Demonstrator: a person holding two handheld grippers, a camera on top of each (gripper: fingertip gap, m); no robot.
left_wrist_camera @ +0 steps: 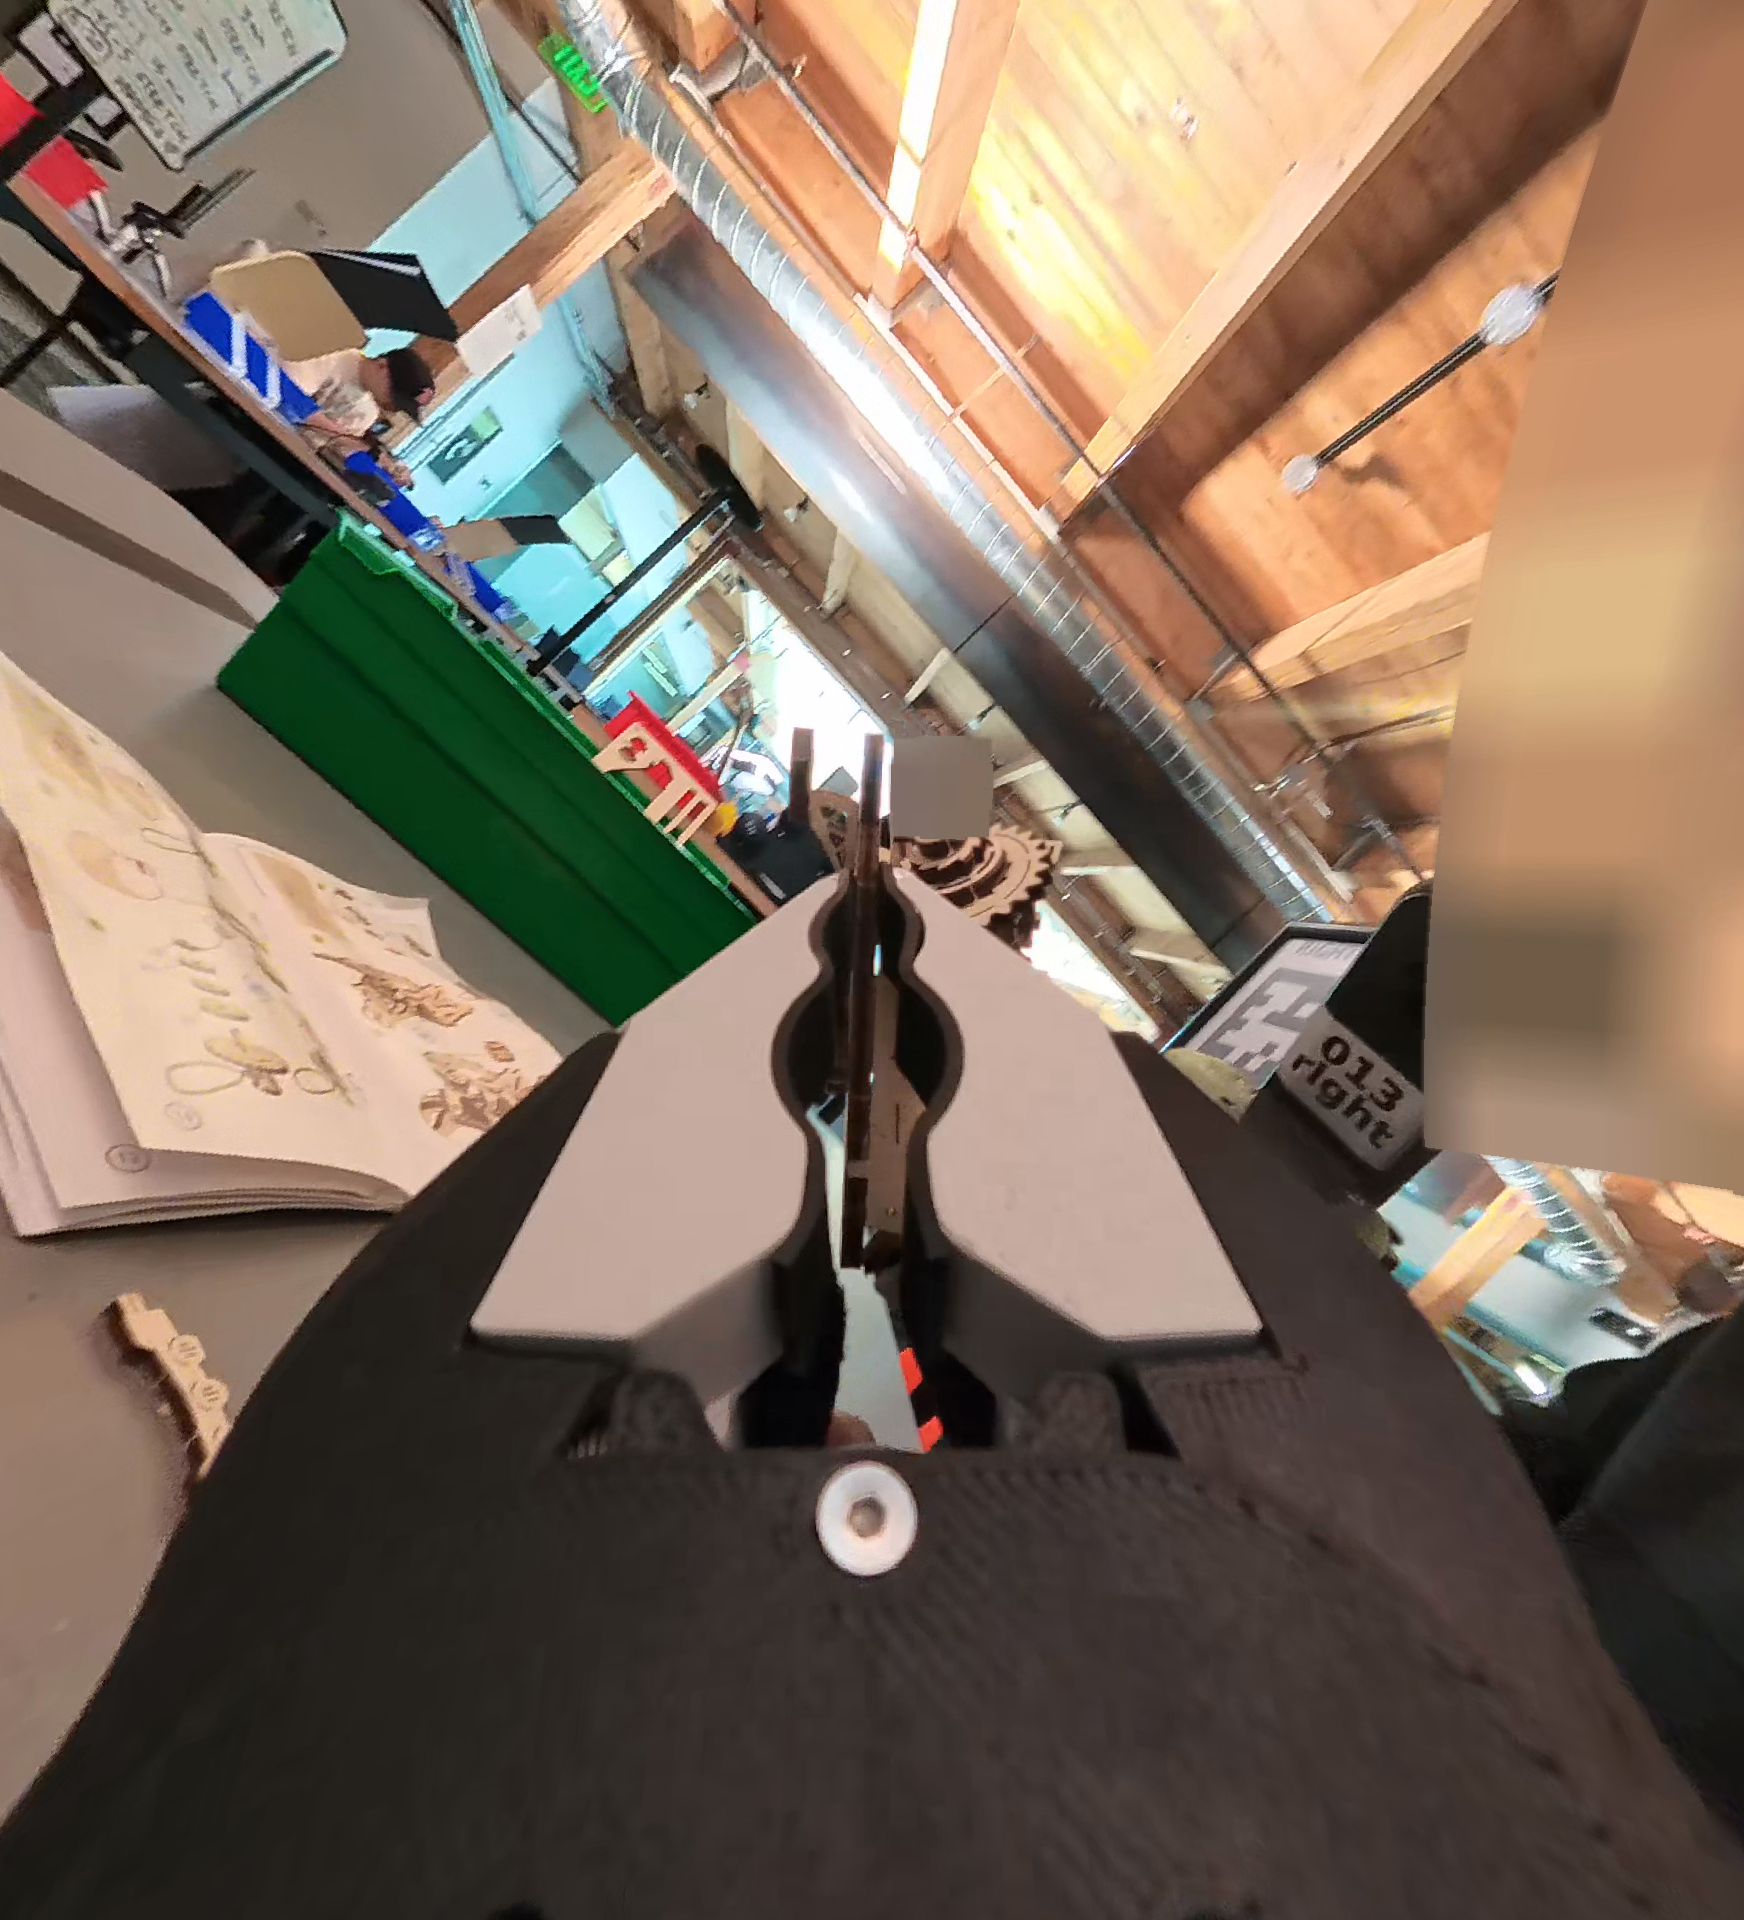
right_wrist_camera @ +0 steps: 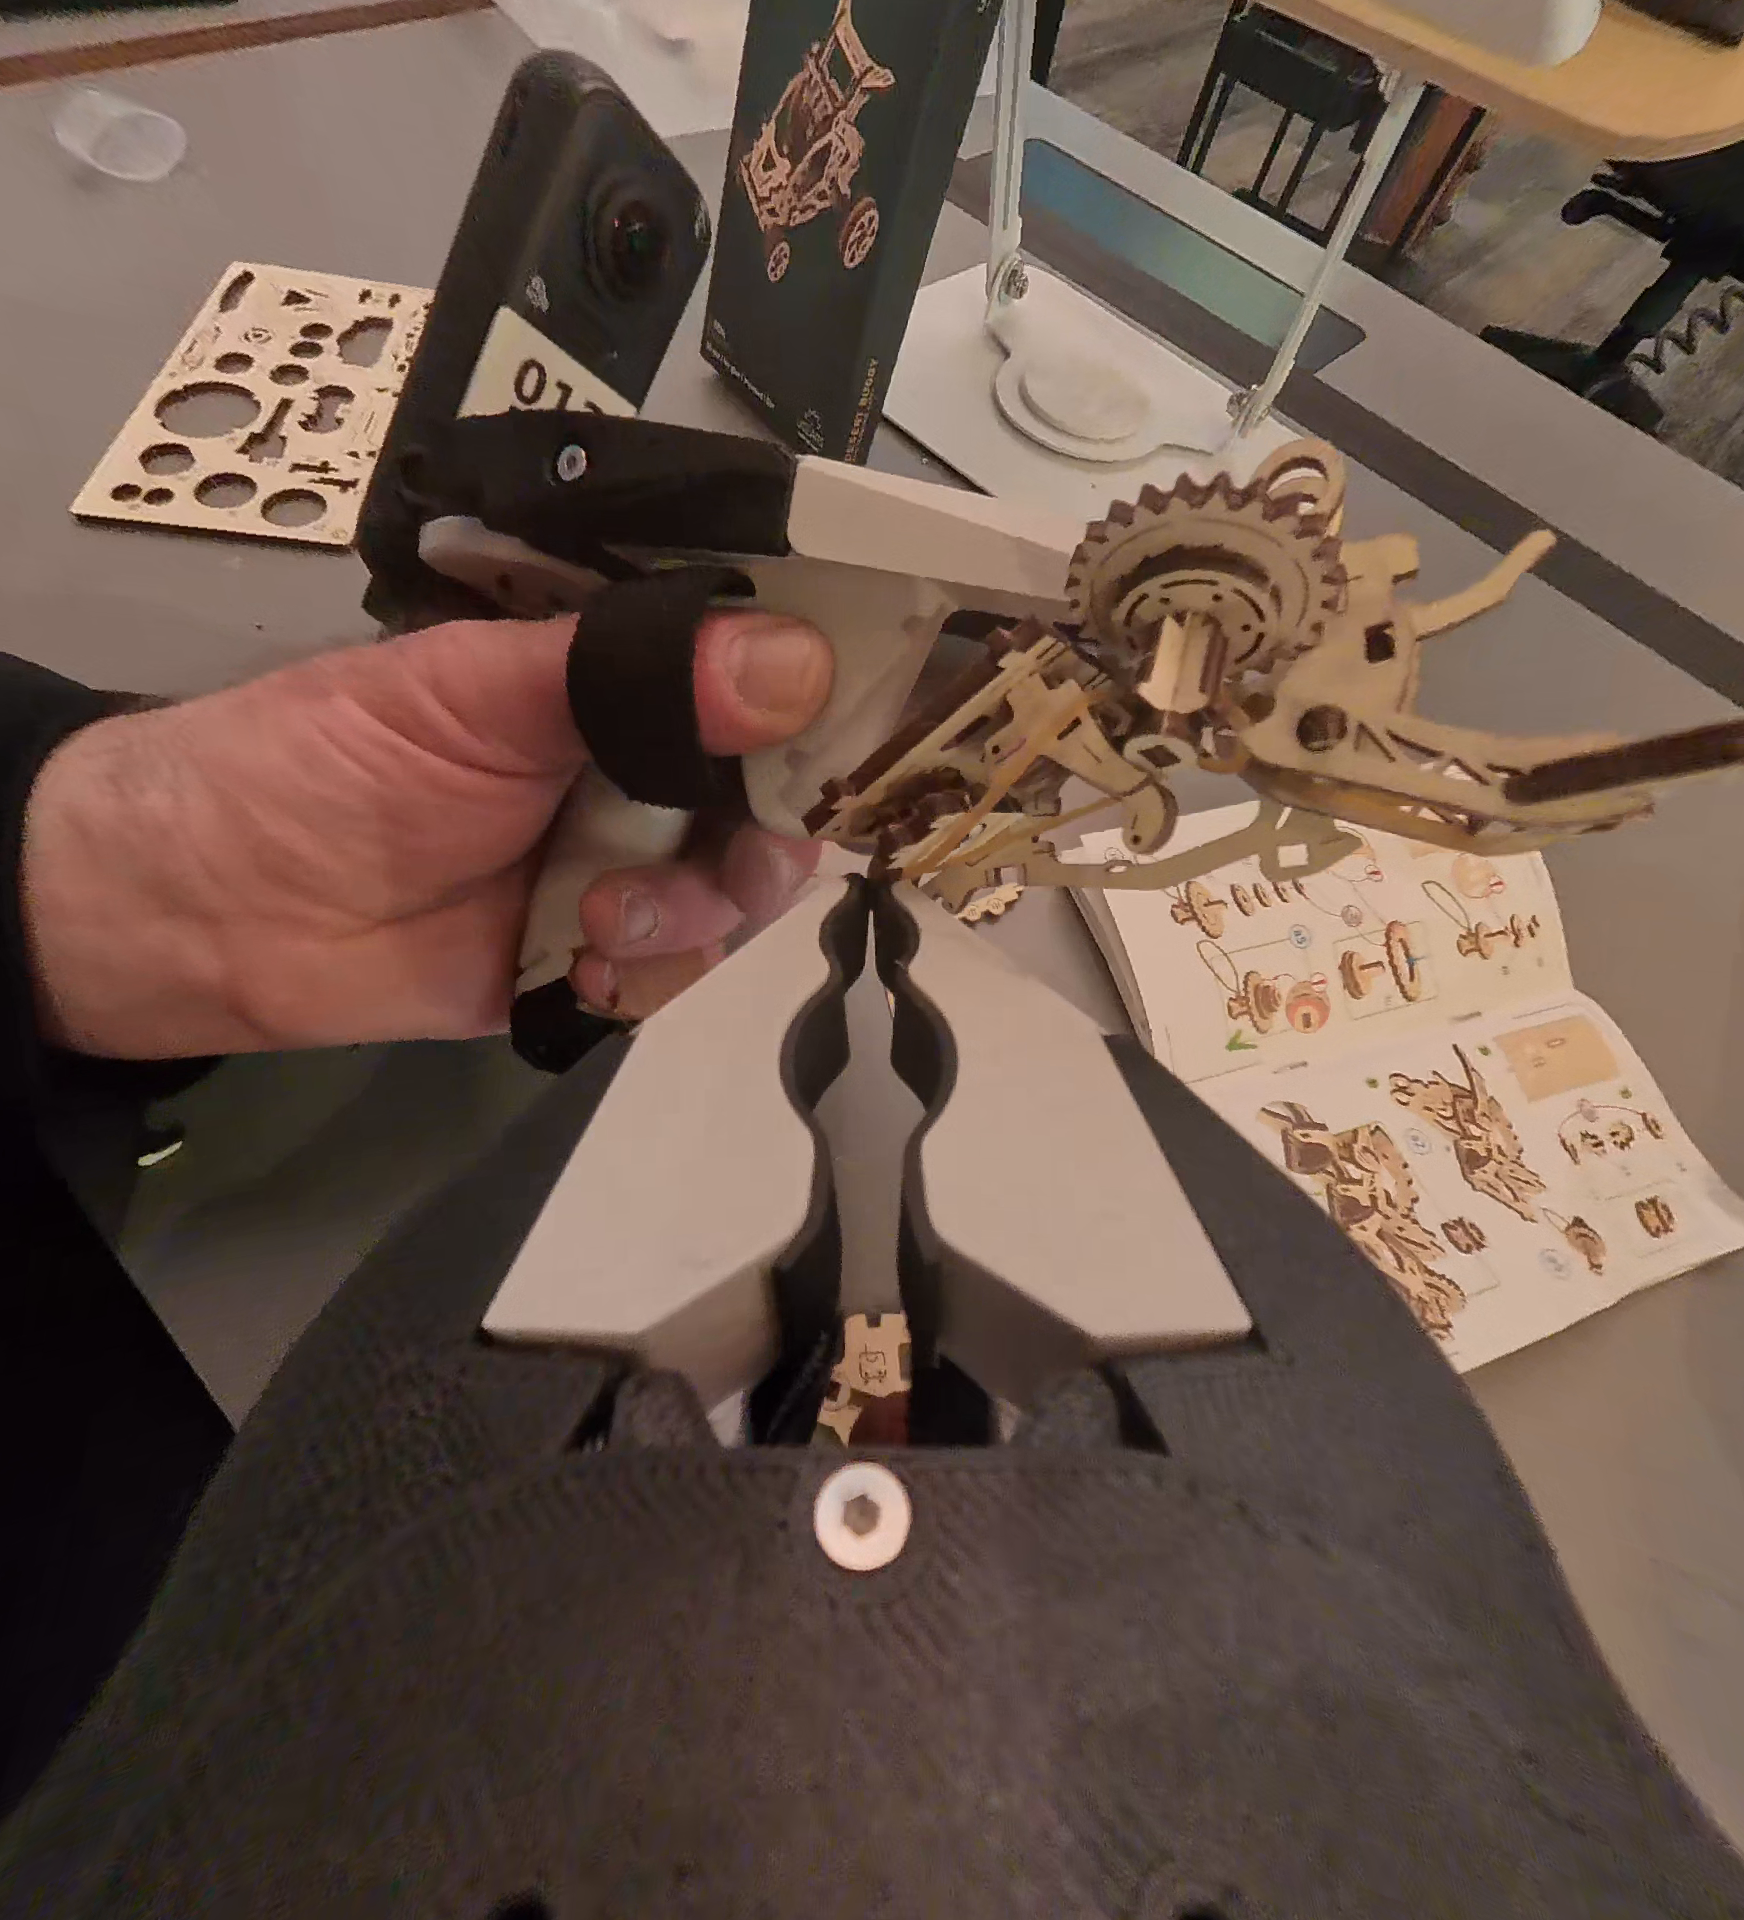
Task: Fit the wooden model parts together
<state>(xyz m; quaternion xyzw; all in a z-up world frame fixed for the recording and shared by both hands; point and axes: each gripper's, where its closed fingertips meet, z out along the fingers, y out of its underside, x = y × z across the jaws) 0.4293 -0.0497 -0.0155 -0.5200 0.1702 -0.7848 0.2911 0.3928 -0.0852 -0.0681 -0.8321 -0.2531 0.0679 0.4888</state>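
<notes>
Left wrist view – the left gripper is tilted up toward the ceiling, jaws nearly closed on the thin edge of the wooden model, whose plates run down the gap between the grey fingers. That view alone shows the green crate, one loose wooden piece on the grey table, and the right gripper's tagged body at the right edge.

Right wrist view – the model appears whole, held in the air above the table: one toothed gear on top and a long beak-like arm pointing right. The person's left hand grips the left gripper's handle. The right gripper has its jaws pressed together, tips just below the model's underside; whether they pinch anything there, cannot tell. One small wooden part shows low in the gap near the base.

Counts: one punched-out sheet, one dark kit box, one open instruction booklet, one clear cup.
</notes>
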